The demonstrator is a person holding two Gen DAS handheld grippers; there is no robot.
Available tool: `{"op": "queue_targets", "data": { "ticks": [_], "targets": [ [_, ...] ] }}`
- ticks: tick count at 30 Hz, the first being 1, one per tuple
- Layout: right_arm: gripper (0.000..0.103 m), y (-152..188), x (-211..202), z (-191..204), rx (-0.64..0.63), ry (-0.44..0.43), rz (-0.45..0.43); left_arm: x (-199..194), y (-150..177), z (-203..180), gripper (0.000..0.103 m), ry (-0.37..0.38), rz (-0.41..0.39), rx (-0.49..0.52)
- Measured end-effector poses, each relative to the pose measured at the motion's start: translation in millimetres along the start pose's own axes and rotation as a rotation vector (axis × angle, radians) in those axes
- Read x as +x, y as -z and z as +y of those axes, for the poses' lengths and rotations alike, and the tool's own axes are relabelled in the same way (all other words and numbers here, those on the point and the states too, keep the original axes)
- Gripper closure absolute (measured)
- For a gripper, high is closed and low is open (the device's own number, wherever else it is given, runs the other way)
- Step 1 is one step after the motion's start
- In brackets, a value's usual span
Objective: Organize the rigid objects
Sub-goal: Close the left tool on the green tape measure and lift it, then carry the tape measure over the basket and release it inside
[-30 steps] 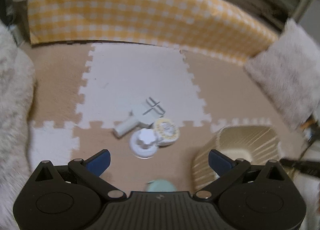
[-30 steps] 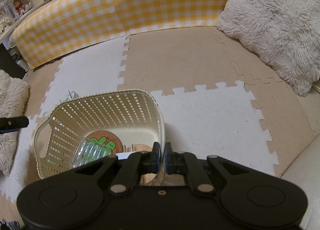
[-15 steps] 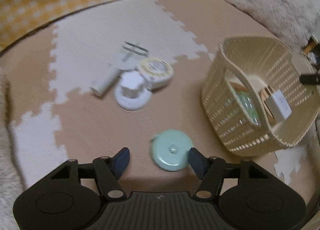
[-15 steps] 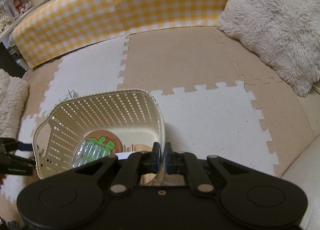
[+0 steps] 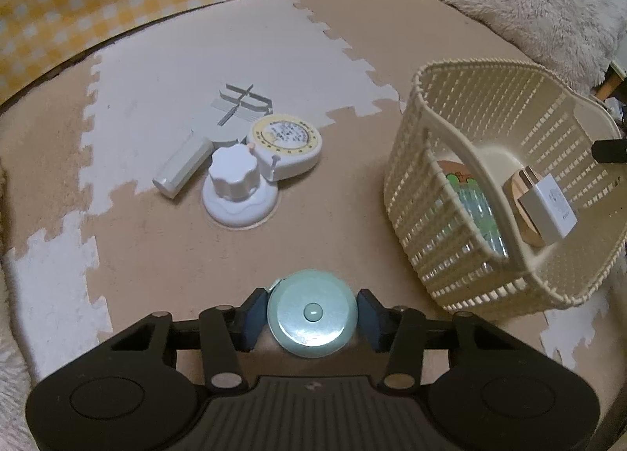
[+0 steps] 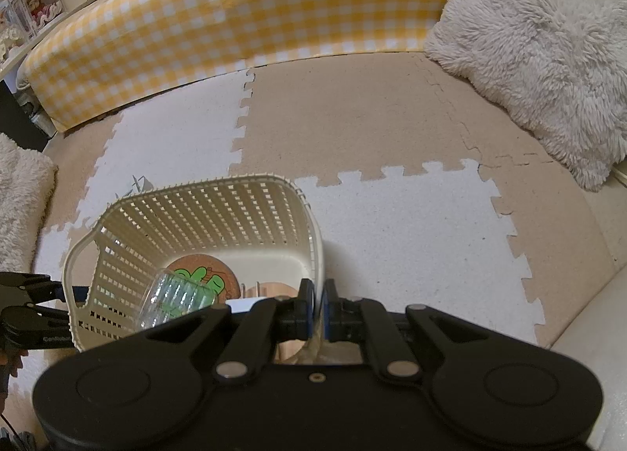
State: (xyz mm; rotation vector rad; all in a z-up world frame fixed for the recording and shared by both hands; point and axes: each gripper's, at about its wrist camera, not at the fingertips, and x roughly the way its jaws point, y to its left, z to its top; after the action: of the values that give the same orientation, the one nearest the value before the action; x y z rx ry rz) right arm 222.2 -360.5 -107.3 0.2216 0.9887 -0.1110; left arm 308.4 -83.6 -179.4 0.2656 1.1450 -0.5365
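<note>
My left gripper (image 5: 311, 316) is shut on a round mint-green tape measure (image 5: 311, 312), its blue pads touching both sides, low over the tan mat. Beyond it lie a white knob on a round base (image 5: 237, 186), a yellow-rimmed round tape measure (image 5: 286, 139) and a white comb-like tool (image 5: 211, 135). The cream lattice basket (image 5: 439, 161) stands to the right, holding a white box, a cork coaster and a clear green pack. My right gripper (image 6: 318, 304) is shut on the basket's rim (image 6: 313, 231).
A yellow checked bumper (image 6: 235, 20) runs along the back. Fluffy cream cushions (image 6: 548, 59) lie at the right and far left (image 6: 19, 196). White and tan foam puzzle tiles (image 6: 411, 223) cover the floor. The left gripper shows at the right wrist view's left edge (image 6: 23, 310).
My left gripper swung down over the mint tape measure and closed on it; a second ago it was wide open. The right gripper stayed shut on the basket rim.
</note>
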Motion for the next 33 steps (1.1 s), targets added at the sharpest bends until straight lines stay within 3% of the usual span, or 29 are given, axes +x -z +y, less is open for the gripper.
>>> {"op": "queue_targets", "data": {
  "ticks": [4, 10, 18, 23, 27, 33],
  "targets": [
    [0.098, 0.0, 0.1, 0.0, 0.000, 0.000, 0.000, -11.7, -4.1, 3.1, 0.052, -0.007, -0.024, -0.038],
    [0.098, 0.0, 0.1, 0.0, 0.001, 0.000, 0.000, -62.6, -22.2, 7.4, 0.052, 0.030, -0.188, -0.130],
    [0.098, -0.1, -0.1, 0.1, -0.002, 0.002, 0.000, -113.7, -38.3, -22.8, 0.052, 0.107, -0.340, -0.091],
    [0.097, -0.1, -0.1, -0.2, -0.002, 0.002, 0.000, -118.7, -39.9, -59.2, 0.052, 0.164, -0.337, -0.001],
    [0.097, -0.1, -0.2, -0.1, -0.002, 0.002, 0.000, -107.0, -38.1, -87.6, 0.052, 0.194, -0.290, 0.062],
    [0.097, -0.1, -0.1, -0.1, -0.002, 0.003, 0.000, -76.1, -35.7, -110.2, 0.052, 0.181, -0.225, 0.106]
  ]
}}
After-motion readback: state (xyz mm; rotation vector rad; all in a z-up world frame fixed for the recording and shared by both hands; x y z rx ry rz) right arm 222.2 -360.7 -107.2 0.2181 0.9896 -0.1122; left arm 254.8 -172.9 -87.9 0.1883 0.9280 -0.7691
